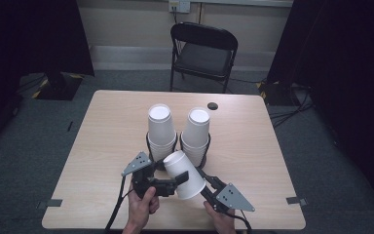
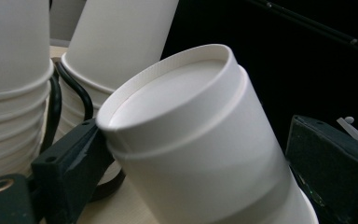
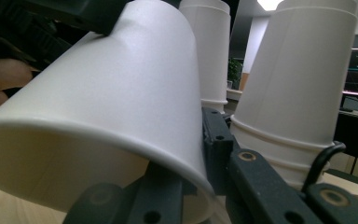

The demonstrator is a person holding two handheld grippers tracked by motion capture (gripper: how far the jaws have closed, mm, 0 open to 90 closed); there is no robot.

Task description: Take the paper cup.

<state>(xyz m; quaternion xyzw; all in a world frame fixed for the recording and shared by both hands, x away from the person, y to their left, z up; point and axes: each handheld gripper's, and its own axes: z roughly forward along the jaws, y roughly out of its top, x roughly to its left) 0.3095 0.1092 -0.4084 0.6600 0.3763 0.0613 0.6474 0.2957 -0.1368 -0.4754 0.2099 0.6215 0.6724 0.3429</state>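
Observation:
A white paper cup point(image 1: 185, 175) hangs tilted above the table's near middle, base up and to the left, mouth down and to the right. My left gripper point(image 1: 177, 181) is shut on the cup's body point(image 2: 200, 140), one jaw on each side. My right gripper point(image 1: 203, 184) is shut on the wall at the cup's mouth point(image 3: 121, 93), one jaw inside and one outside. Just behind stand two stacks of upturned white cups, the left stack point(image 1: 160, 129) and the right stack point(image 1: 196, 131), each in a black ring holder point(image 1: 148, 144).
The wooden table point(image 1: 112, 126) has a small round hole point(image 1: 213, 106) near its far edge. A black folding chair point(image 1: 202, 51) stands behind it. Dark curtains hang on both sides. The person's hands point(image 1: 141, 209) come in at the near edge.

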